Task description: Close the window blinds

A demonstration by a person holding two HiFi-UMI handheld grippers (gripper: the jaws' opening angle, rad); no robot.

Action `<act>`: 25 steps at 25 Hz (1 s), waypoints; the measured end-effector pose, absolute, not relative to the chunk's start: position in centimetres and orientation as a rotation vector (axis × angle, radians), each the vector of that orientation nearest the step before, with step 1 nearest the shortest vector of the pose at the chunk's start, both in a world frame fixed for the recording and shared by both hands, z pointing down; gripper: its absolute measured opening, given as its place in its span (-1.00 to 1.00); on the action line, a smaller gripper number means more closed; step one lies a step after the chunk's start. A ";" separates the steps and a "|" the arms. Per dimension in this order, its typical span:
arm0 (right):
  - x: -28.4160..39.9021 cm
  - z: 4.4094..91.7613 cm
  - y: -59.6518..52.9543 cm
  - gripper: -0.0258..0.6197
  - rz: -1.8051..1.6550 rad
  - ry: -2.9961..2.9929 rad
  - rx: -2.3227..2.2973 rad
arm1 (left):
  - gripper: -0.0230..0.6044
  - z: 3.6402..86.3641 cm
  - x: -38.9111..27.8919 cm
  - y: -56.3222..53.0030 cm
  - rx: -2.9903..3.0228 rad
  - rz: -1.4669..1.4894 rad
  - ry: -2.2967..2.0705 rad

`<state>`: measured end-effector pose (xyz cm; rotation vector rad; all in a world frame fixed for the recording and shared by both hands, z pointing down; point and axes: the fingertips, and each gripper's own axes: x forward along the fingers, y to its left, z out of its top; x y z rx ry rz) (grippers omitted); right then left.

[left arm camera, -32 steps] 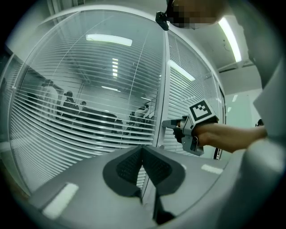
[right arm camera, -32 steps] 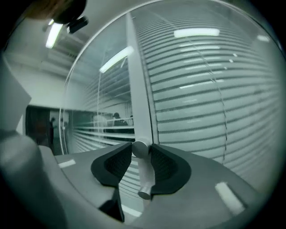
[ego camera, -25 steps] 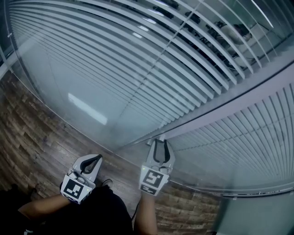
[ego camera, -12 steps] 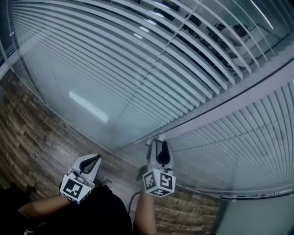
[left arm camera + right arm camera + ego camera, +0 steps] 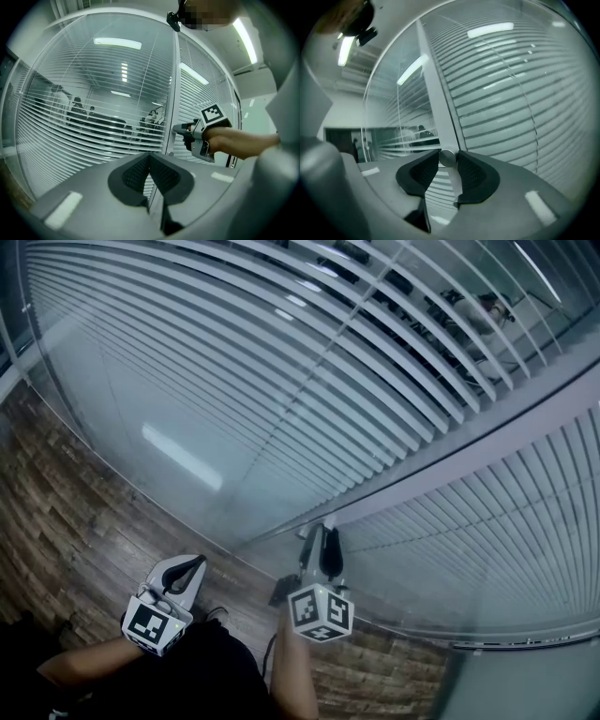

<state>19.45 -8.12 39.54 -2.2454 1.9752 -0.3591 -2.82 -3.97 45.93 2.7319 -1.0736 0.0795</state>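
Window blinds (image 5: 281, 362): slats run level, left to right, behind glass; left panel tilted open, with a room visible through it.
Frame post (image 5: 469, 442): upright, between the two panels.
Wood floor (image 5: 66, 512): bare on the left.
Right claw (image 5: 323, 538): closing on the round knob (image 5: 447, 158) at the post.
Left claw (image 5: 150, 158): clenched, empty, near the body, apart from the glass.

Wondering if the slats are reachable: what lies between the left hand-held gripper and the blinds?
A glass pane; the head view shows a light reflected on it, with the blinds behind.
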 end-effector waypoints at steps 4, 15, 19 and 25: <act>18.8 39.9 -8.4 -0.51 -0.032 2.232 -2.520 | -0.92 46.3 -2.7 -4.0 2.729 0.092 -1.078; 17.4 41.4 -8.9 -0.50 0.708 2.572 -2.903 | -0.92 47.4 -1.4 -3.3 2.754 0.074 -1.031; 18.2 40.0 -8.5 -0.48 0.233 2.450 -2.644 | -0.92 46.7 -1.0 -3.1 2.748 0.067 -1.022; 19.2 39.2 -7.9 -0.48 -0.329 2.036 -2.231 | -0.92 46.6 -1.5 -2.9 2.736 0.062 -1.039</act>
